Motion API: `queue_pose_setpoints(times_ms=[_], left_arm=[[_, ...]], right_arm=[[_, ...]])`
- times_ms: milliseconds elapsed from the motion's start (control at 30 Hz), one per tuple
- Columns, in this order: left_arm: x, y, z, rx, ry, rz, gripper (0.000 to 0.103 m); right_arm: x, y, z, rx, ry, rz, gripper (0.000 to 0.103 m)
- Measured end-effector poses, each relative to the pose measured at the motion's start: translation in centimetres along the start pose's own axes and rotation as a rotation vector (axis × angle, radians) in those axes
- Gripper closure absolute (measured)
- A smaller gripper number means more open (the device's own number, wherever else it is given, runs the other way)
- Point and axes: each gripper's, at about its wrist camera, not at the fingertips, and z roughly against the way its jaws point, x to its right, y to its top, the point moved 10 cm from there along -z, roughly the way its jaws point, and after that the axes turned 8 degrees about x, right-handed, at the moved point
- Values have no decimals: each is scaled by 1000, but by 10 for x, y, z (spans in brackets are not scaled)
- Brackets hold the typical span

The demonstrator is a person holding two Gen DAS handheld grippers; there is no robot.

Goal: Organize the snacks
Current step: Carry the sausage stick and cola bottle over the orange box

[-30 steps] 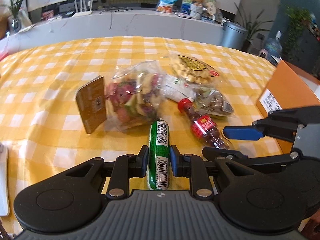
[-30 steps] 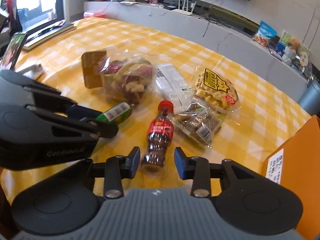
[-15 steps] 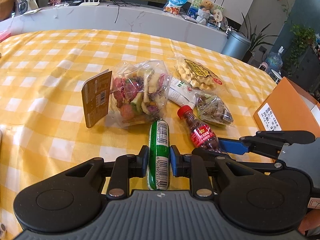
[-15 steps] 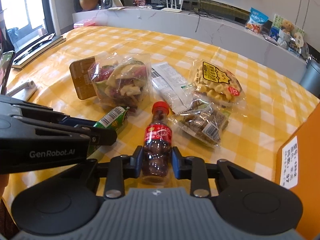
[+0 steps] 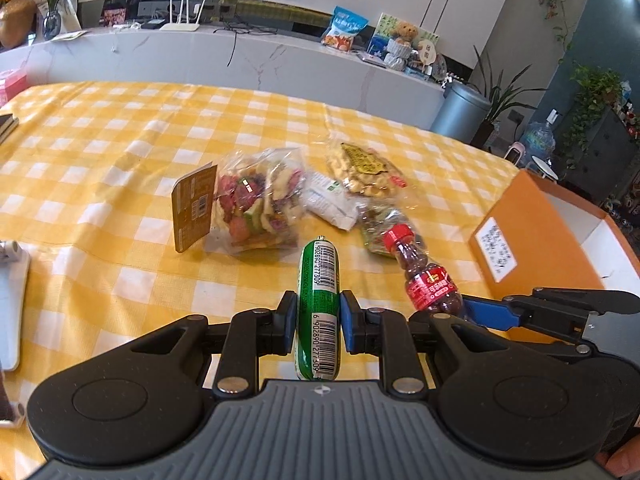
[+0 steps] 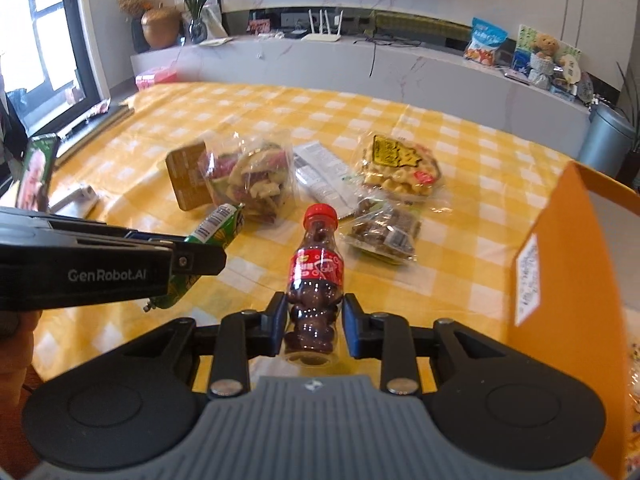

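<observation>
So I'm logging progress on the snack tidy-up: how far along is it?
Early. In hand: the left hand-held gripper grips the green tube, the right hand-held gripper the small bottle. Left on the tablecloth: chips bag, waffle pack, nut pack. The orange box shows nothing inside.

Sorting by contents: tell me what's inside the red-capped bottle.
The red-capped bottle, gripped in the right claw, holds dark brown rounded pieces, visible through the clear plastic. The red label hides the middle section, and the cap hides the neck.
</observation>
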Motion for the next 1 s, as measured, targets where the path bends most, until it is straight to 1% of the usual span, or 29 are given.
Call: queue_pose_setpoints(times_ms=[167, 400, 533, 767, 867, 1000], left_arm=[[18, 6, 18, 26, -21, -13, 78], [57, 16, 37, 57, -90, -39, 78], [87, 24, 43, 74, -136, -79, 78], [141, 36, 43, 90, -212, -157, 78], [164, 40, 40, 92, -251, -189, 78], [194, 45, 30, 77, -300, -216, 78]], right_arm=[[8, 5, 30, 40, -4, -39, 75], [32, 13, 84, 117, -26, -83, 75], [52, 17, 113, 163, -56, -113, 75], [98, 17, 152, 213, -117, -185, 75], [117, 16, 165, 225, -146, -200, 75], [138, 14, 179, 232, -189, -199, 75]])
